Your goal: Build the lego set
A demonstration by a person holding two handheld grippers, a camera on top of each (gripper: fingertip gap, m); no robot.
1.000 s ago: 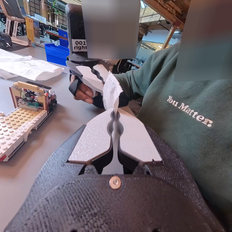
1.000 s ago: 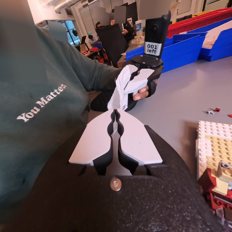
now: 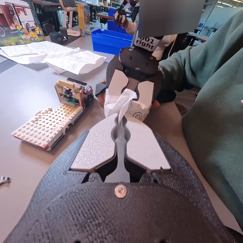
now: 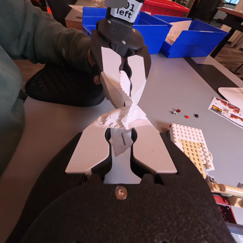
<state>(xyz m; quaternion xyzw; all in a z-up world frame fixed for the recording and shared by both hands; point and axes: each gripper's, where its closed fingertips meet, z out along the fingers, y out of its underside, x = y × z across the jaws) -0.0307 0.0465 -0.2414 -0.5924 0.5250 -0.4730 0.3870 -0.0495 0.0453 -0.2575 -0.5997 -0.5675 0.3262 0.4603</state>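
Currently both grippers share one white paper bag [image 3: 119, 105], held in the air between them above the table edge. Left gripper [image 3: 120, 120] has its jaws nearly closed, pinching a twisted strip of the bag. Right gripper [image 4: 120, 129] has its jaws narrowly parted with the bag's crumpled end clamped between them.

Left wrist view only: the partly built lego model [image 3: 52, 115] whole, white studded base with a tan and dark-red cab section at its far end, sitting on the grey table [image 3: 26, 85] to the left of the grippers. Behind it, opened numbered paper bags [image 3: 55, 57], the set's box [image 3: 19, 22] and a blue bin [image 3: 111, 40]. Two small grey parts [image 3: 4, 180] near the left edge.

Right wrist view only: the bag's serrated edge and printed brick outlines, a sticker sheet [image 4: 228, 111] at right, and loose small pieces [image 4: 184, 114] (red, black, grey) near it. Model is cropped here at lower right. Several blue bins [image 4: 190, 39] and a red one [image 4: 164, 6] behind.

Person wears a green sweatshirt [image 3: 217, 105]; room is a workshop with more desks.
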